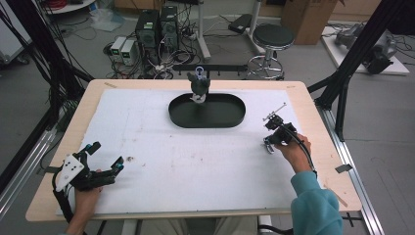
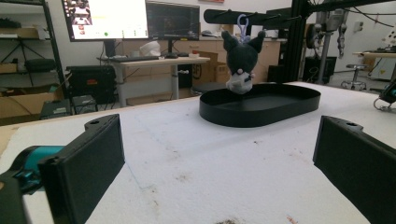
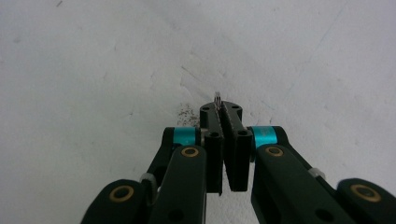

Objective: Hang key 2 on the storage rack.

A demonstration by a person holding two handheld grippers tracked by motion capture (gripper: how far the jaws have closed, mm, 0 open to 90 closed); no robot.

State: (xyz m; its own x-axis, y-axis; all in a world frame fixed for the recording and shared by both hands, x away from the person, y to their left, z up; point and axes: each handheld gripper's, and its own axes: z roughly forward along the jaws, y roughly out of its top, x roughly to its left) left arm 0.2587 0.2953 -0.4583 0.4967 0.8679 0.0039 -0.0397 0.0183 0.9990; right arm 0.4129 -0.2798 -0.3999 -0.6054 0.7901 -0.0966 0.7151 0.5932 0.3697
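My left gripper (image 1: 103, 157): black jaws, teal bands at the joints, a pale grey three-cornered plate on top. My right gripper (image 3: 225, 112): black, teal bands, brass-coloured pivot pins, with a small clear-silvery thing (image 3: 217, 97) at its tips. Oval plastic tray (image 2: 280, 106): plain matt black. Soft plush toy (image 2: 240, 58) in it: dark charcoal, pale grey-white front, lilac loop at the top. Foam table cover (image 1: 195, 156): white, flecked with brownish specks. Wooden tabletop edge (image 1: 313, 112): light tan. My sleeve (image 1: 315, 205): teal.
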